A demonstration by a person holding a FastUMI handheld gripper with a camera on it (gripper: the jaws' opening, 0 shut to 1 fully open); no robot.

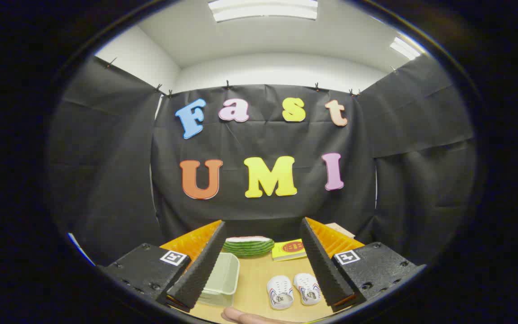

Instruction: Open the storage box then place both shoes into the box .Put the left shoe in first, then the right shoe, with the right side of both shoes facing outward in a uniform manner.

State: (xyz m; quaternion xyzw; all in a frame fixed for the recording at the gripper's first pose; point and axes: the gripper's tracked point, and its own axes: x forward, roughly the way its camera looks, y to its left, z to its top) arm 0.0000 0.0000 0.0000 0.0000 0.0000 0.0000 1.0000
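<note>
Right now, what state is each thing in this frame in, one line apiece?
hand-held gripper: open, fingers spread wide, holding nothing.
storage box: on the table by one finger; no lid visible; partly hidden.
two shoes: side by side on the table, outside the box.
striped plate: flat, beyond the box.
yellow booklet: lying closed.

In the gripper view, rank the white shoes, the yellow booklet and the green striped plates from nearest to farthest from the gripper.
The open gripper hovers over the table.
1. Pair of white shoes, between the fingers, right side.
2. Yellow booklet, beyond the shoes.
3. Green striped plates, beside the booklet, too close to rank apart.
</note>
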